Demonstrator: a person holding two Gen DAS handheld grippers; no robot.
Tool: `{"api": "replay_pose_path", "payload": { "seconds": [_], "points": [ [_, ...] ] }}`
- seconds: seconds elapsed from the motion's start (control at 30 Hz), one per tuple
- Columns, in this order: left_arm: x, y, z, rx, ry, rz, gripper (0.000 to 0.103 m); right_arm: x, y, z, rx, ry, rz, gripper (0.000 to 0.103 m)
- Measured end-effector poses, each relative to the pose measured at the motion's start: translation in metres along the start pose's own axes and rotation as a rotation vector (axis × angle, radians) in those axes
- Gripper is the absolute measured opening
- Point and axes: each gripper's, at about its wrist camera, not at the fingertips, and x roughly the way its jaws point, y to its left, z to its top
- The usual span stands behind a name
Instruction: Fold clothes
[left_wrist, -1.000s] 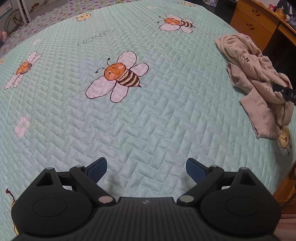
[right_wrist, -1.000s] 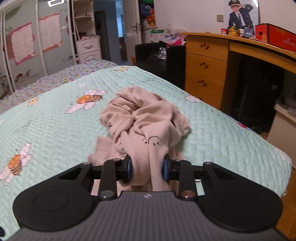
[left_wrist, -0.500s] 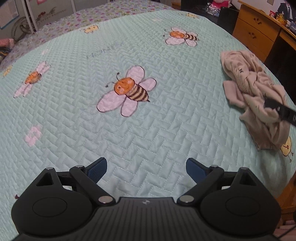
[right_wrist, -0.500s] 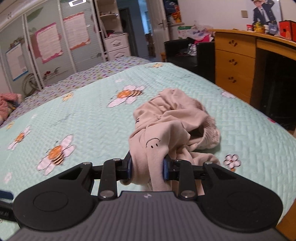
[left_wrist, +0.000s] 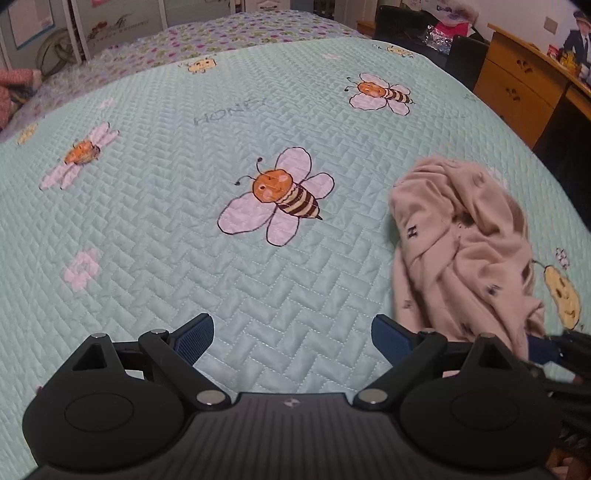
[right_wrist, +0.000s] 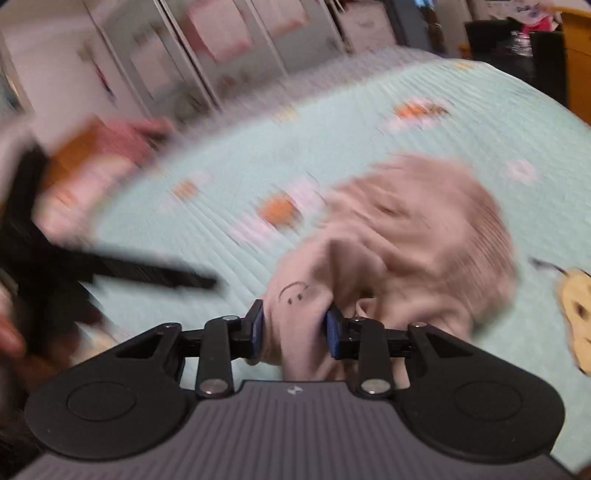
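the right gripper (right_wrist: 294, 328) jaws are opening, pink clothes (right_wrist: 406, 236) still between them. the left gripper (left_wrist: 291, 338) jaws are apart over the bee quilt (left_wrist: 184, 229), lower middle.

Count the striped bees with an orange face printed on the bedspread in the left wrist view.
2: one bee mid-bedspread, left of the beige garment; another bee further back towards the wooden drawers. The garment may hide more.

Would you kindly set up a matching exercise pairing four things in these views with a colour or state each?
Things:
1. left tool
2. right tool
3. quilt
4. garment

States:
A. crumpled, beige
B. mint green with bees
C. jaws wide apart, nothing between them
D. jaws opening, cloth between the pads

Pairs: 1-C, 2-D, 3-B, 4-A
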Motion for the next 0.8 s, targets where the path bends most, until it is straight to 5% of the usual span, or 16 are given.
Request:
{"api": "replay_pose_path", "payload": {
  "seconds": [0.2,0.4,0.8],
  "points": [
    [0.002,-0.013,-0.004,0.045,0.016,0.002,0.096,-0.035,-0.001,-0.017,0.007,-0.068,-0.063,0.054],
    [0.002,-0.04,0.0,0.117,-0.002,0.005,0.096,-0.058,-0.02,-0.02,0.069,-0.167,-0.113,0.057],
    [0.019,-0.078,0.014,0.193,-0.019,0.039,0.095,-0.062,-0.056,-0.036,0.22,-0.2,-0.12,0.057]
  ]
}}
